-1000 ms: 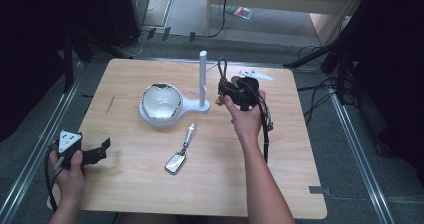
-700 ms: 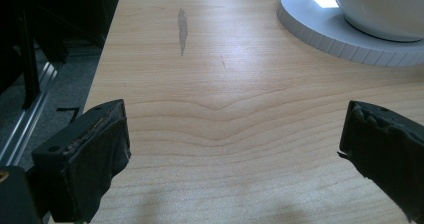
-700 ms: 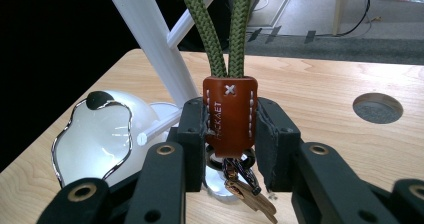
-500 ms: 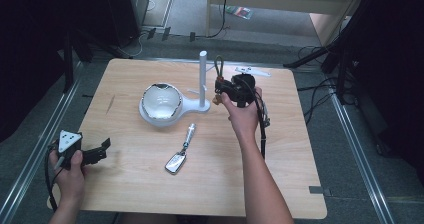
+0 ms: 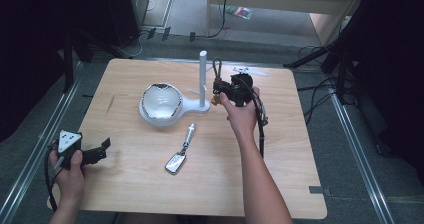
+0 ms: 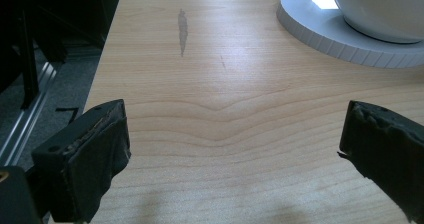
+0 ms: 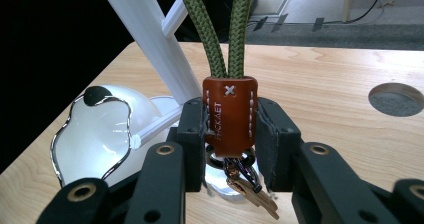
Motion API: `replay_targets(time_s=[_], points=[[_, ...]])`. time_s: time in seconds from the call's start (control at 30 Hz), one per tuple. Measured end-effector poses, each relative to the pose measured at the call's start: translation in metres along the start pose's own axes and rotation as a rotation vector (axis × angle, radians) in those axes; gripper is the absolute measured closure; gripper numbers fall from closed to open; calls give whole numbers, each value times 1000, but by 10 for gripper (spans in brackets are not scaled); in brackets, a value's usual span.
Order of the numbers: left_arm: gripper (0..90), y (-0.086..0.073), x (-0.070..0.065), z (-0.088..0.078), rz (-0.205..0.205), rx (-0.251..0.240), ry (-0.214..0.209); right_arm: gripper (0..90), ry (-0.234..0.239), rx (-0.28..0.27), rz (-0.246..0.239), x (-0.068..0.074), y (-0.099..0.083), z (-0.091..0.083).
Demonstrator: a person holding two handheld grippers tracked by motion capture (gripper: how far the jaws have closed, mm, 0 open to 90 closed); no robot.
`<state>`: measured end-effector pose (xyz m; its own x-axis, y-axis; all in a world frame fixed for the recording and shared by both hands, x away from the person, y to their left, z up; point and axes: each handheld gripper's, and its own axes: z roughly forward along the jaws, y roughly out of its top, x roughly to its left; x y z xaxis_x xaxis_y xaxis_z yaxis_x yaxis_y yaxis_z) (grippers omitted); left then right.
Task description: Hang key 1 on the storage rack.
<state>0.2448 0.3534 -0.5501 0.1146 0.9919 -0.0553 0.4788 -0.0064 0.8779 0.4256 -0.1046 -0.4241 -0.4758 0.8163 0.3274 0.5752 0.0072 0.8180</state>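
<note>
My right gripper (image 7: pixel 230 129) is shut on a keychain: its jaws clamp the brown leather tab (image 7: pixel 230 115), from which a green cord loop (image 7: pixel 220 31) rises and keys (image 7: pixel 248 185) hang below. In the high view the right gripper (image 5: pixel 226 88) holds this keychain (image 5: pixel 217 70) just right of the white stand's upright post (image 5: pixel 202 76). A white bowl (image 5: pixel 161 102) with a shiny rim rests on the stand's round base. My left gripper (image 5: pixel 102 149) is open, low over the table's near left corner; its view shows bare wood between the pads (image 6: pixel 97 156).
A silver car key fob (image 5: pixel 179 156) lies on the wooden table (image 5: pixel 290 179) in front of the bowl. The stand's round white base (image 6: pixel 320 26) sits ahead and right of the left gripper. A round hole (image 7: pixel 396 99) is in the tabletop.
The right gripper with the keychain has shifted slightly left, closer to the white post. The left gripper has stayed in place.
</note>
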Motion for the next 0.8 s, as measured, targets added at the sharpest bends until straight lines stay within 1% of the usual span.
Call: replay_targets(time_s=[0.13,0.2,0.27,0.43,0.53,0.57,0.8], points=[[2,0,0,0,-1,0,0,685,9,1,7,0,0,1],[2,0,0,0,-2,-1,0,685,8,10,-1,1,-1,2],[1,0,0,0,-2,-2,0,684,9,16,2,1,-2,2],[1,0,0,0,-4,-1,0,684,15,29,-10,3,-3,4],[1,0,0,0,-5,-2,0,683,11,40,-24,4,-5,6],[1,0,0,0,-5,-1,0,683,10,53,-34,5,-7,8],[1,0,0,0,-5,-2,0,681,12,70,-48,8,-9,11]])
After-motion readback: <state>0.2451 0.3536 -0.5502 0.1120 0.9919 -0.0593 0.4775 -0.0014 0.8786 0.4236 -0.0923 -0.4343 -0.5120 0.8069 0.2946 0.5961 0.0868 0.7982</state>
